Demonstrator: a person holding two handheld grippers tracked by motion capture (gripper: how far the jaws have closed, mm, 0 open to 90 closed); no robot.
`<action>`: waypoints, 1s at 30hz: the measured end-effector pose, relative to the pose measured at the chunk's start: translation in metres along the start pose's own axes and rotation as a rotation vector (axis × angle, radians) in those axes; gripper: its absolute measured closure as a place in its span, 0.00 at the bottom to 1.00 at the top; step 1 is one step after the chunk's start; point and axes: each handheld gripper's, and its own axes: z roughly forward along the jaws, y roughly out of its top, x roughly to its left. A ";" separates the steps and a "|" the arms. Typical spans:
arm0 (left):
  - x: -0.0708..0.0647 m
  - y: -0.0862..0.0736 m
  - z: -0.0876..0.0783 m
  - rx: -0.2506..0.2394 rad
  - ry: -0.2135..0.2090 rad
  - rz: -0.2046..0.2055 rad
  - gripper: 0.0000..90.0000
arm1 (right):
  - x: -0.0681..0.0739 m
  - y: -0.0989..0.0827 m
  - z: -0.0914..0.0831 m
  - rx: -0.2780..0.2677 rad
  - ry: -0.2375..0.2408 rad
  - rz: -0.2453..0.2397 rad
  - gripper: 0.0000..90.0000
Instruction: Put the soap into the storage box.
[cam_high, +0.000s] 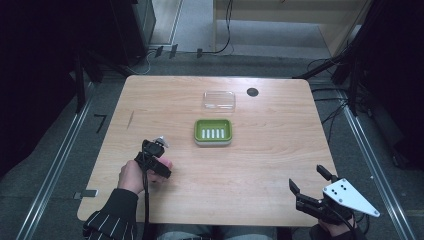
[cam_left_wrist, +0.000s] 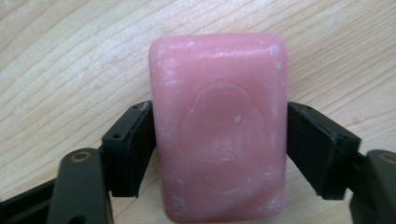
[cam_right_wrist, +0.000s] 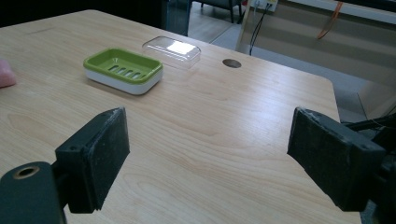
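A pink soap bar (cam_left_wrist: 217, 135) lies on the wooden table (cam_high: 260, 150), and my left gripper (cam_left_wrist: 219, 140) is shut on it, one black pad pressing each long side. From above, the left gripper (cam_high: 159, 146) is at the table's left front, pointing down, held by a hand in a striped sleeve. A green soap dish (cam_high: 197, 131) with a slotted floor stands empty at the table's middle, to the right of and beyond that gripper. My right gripper (cam_high: 306, 177) hovers open at the front right corner with nothing between its jaws. The right gripper (cam_right_wrist: 210, 135) looks towards the soap dish (cam_right_wrist: 93, 63).
A clear plastic lid (cam_high: 219, 100) lies just behind the dish, also seen as the lid (cam_right_wrist: 172, 49) in the right gripper view. A dark cable hole (cam_high: 252, 92) sits near the far edge. Cables and dark stands line the floor around the table.
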 end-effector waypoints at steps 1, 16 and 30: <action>-0.001 0.000 0.000 -0.014 -0.001 0.004 0.34 | 0.000 0.000 0.000 0.001 0.000 -0.001 0.14; -0.003 0.000 -0.001 -0.012 0.032 0.011 0.42 | 0.000 0.000 0.000 0.001 0.000 -0.002 0.14; -0.004 -0.001 -0.001 -0.019 0.028 0.043 0.43 | 0.000 0.000 0.000 0.002 -0.001 -0.004 0.14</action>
